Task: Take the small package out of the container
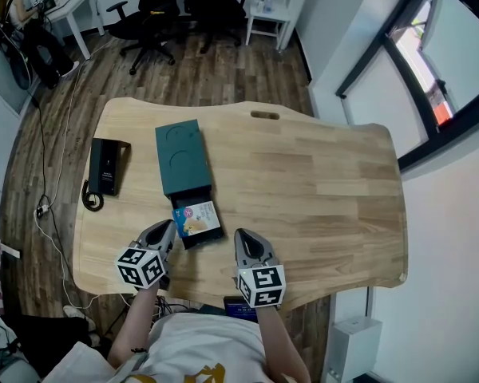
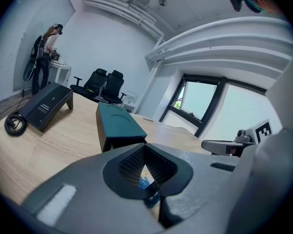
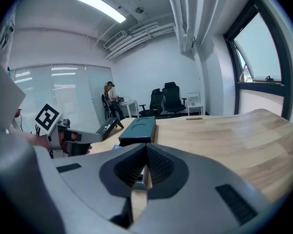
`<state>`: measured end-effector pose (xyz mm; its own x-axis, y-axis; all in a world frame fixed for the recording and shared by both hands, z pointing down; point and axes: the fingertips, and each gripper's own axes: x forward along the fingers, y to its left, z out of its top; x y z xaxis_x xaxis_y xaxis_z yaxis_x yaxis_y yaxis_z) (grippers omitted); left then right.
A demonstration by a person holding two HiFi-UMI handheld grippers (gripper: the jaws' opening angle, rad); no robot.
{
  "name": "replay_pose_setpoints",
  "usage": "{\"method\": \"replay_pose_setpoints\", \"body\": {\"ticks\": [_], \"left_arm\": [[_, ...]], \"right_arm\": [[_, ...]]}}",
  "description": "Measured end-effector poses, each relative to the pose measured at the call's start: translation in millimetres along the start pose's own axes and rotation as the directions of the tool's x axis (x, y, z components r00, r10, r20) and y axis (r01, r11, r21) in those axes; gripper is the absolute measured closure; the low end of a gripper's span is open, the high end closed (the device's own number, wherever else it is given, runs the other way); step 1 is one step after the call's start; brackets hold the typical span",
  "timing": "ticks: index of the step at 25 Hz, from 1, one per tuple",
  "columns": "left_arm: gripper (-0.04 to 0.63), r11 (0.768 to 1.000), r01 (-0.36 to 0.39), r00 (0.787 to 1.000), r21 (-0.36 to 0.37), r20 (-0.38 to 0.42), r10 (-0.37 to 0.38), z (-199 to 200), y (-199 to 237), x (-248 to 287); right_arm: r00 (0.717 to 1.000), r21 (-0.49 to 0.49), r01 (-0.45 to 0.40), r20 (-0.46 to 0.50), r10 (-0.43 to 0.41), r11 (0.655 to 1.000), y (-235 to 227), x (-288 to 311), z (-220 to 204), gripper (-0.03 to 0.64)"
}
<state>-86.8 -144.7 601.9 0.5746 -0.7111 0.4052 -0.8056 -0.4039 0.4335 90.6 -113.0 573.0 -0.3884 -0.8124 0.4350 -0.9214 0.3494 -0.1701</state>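
A dark green box container (image 1: 183, 158) lies on the wooden table (image 1: 319, 182), its black drawer (image 1: 193, 240) pulled out toward me. In the drawer lies the small package (image 1: 196, 219), white and blue. My left gripper (image 1: 168, 227) is shut, its tips right at the package's left edge; a sliver of the blue package (image 2: 145, 182) shows just beyond the closed jaws, and I see nothing held. My right gripper (image 1: 241, 236) is shut and empty, a little right of the drawer. The container (image 3: 139, 128) also stands ahead in the right gripper view.
A black desk phone (image 1: 108, 166) with a coiled cord (image 1: 92, 198) sits left of the container. Office chairs (image 1: 156, 10), a white side table (image 1: 267, 14) and a person (image 1: 20, 22) are beyond the table. The table's near edge is just below both grippers.
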Motion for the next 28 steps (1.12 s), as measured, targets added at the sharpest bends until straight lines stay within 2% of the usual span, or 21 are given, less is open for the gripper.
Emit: {"method": "replay_pose_setpoints", "body": {"ticks": [12,16,19,24,28], "left_arm": [[0.587,0.998,-0.042,0.997,-0.043,-0.073,0.039,-20.5,20.4,11.0],[0.475,0.995,-0.03,0.993,-0.094,-0.118,0.019,-30.6,22.7,17.4],[0.418,0.991,-0.035,0.989,-0.128,-0.144,0.017,-36.2,25.9,24.7],[0.383,0.979,-0.05,0.987,-0.2,-0.16,0.018,-42.5,31.9,38.7],[0.383,0.972,-0.057,0.982,-0.229,-0.187,0.013,-49.8,33.4,48.6]], "right_arm": [[0.998,-0.006,-0.044,-0.047,0.044,0.999,4.8,20.9,-15.5,0.614],[0.997,0.007,-0.044,-0.058,0.044,0.999,0.8,28.5,-19.0,0.614],[0.998,0.002,-0.029,-0.063,0.029,1.0,-8.8,34.1,-20.1,0.614],[0.996,0.004,-0.033,-0.087,0.033,0.999,-16.3,42.5,-26.5,0.614],[0.994,0.015,-0.034,-0.106,0.036,0.999,-21.3,47.1,-32.0,0.614]]}}
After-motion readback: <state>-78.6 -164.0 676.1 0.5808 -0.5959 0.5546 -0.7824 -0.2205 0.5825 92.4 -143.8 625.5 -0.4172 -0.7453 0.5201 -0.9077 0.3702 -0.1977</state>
